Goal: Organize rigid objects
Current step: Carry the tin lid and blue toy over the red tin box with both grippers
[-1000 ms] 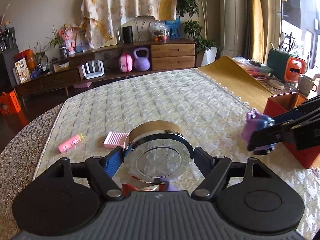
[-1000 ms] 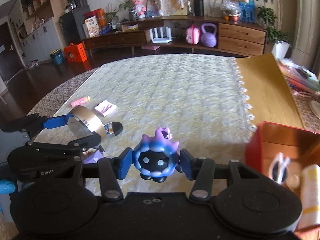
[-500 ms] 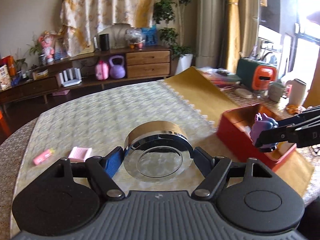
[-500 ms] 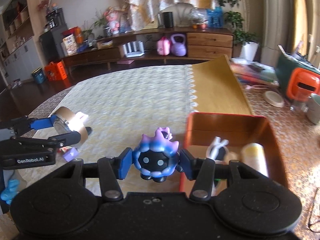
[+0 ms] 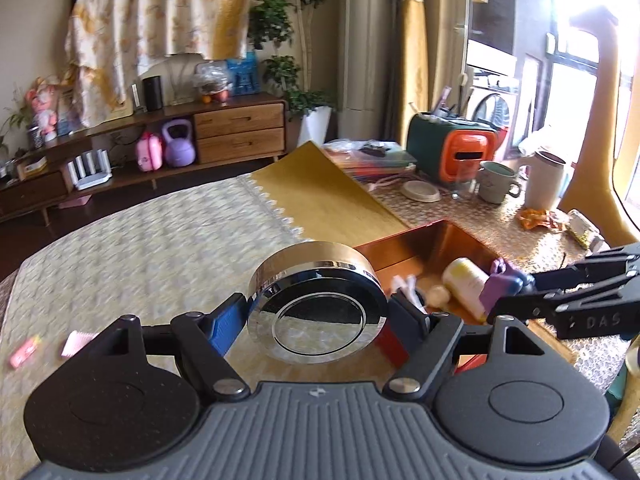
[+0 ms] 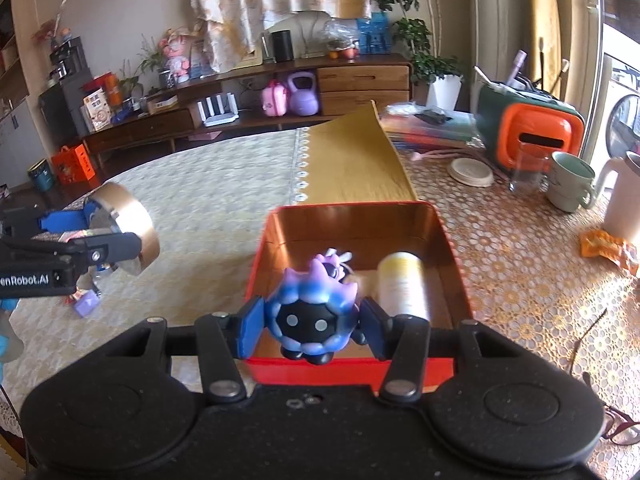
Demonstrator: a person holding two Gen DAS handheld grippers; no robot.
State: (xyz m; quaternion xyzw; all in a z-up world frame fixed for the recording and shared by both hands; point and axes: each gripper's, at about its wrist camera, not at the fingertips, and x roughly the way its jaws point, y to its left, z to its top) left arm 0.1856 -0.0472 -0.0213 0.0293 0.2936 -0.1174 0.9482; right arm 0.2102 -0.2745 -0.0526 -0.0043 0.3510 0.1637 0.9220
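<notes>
My left gripper is shut on a round gold-and-chrome tin, held in the air just left of the red box. In the right wrist view the same tin hangs at the far left. My right gripper is shut on a spiky blue and purple toy figure, held over the near edge of the red box. Inside the box lie a cream cylinder and small white items. From the left wrist view, the toy shows at the right over the box.
A pink eraser-like block and a pink tube lie on the quilted cloth at left. A small purple cube sits below the left gripper. Mugs, a glass and an orange-green appliance stand behind the box at right.
Both grippers have swung right with their loads: the toy now hangs over the red box, and the tin has come up beside the box's left side.
</notes>
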